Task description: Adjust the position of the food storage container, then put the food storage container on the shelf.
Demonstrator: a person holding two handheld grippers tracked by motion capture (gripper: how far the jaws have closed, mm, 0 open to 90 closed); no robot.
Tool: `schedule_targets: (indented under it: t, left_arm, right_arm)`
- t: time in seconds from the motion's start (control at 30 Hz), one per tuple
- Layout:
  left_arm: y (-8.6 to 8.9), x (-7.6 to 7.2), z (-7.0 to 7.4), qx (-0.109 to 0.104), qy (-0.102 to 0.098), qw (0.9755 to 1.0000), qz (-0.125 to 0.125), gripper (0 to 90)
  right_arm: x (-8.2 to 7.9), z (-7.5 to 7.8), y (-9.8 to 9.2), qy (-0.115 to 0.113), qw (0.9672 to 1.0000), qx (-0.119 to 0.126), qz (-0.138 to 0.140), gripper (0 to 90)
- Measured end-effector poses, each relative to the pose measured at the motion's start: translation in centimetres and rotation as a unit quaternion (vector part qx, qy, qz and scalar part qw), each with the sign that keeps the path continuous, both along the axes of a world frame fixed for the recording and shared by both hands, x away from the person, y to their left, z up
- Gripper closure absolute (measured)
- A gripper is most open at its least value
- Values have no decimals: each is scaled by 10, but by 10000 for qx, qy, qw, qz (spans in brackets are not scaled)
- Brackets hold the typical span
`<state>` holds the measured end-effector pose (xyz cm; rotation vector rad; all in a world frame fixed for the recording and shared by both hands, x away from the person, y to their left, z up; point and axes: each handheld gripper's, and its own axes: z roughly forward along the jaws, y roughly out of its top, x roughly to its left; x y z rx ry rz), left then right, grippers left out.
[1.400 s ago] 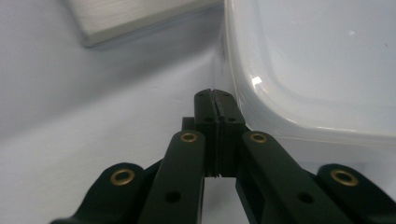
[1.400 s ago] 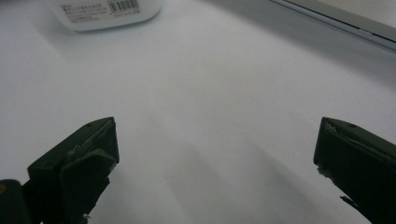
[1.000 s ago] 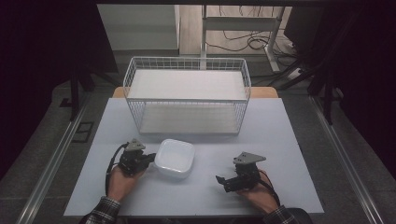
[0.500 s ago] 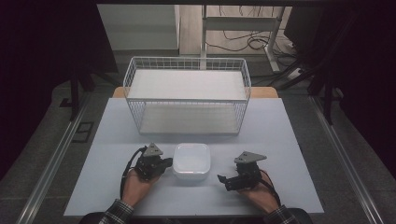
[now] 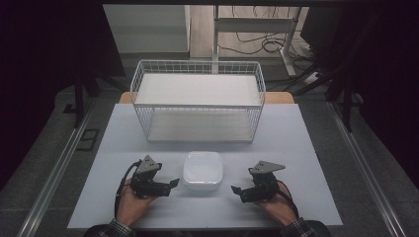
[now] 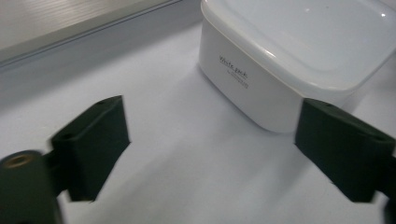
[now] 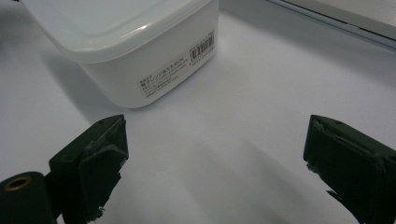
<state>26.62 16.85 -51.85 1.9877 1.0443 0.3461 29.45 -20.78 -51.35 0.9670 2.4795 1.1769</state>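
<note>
The white lidded box (image 5: 202, 170) now sits on the tabletop (image 5: 123, 133) squarely between the two hands, just in front of the wire basket (image 5: 197, 101); a second ago it lay further to the left, beside the left tool (image 5: 174, 182), so it has been slid toward the middle; the left hand travelled with it and the right hand kept its place.

The left tool has just been opening; its jaws now stand spread, and in the left gripper view nothing lies between them, the box (image 6: 299, 56) resting just ahead with one corner near the right-hand jaw but not pinched. The right tool (image 5: 236, 190) is spread as well; in the right gripper view the box (image 7: 126, 51) stands ahead and to the left of the gap, apart from both jaws, its labelled side facing the camera.

So the push seems finished and the box let go; it rests flat, lid on, untouched by either tool. With both tools spread on either side of it, the likely next step is a two-sided grasp to lift it toward the basket; that is a guess from the layout, and neither tool is yet close enough to grip.
</note>
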Motion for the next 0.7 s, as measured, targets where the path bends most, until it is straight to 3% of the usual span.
schedule_targets:
  t: [0.3,0.53,0.6,0.7]
  left_arm:
    - [2,-6,-3,7,-211,9997,-103,47]
    - [3,-5,1,-133,-114,9998,-87,42]
    - [2,-5,3,-135,-71,9998,-107,38]
    - [2,-5,6,-161,-25,9998,-129,30]
  right_arm:
    - [0,0,1,-36,10000,31,64,24]
    - [1,5,7,29,9998,147,103,0]
    - [2,11,10,174,9995,228,90,0]
    - [3,14,14,215,9995,196,109,0]
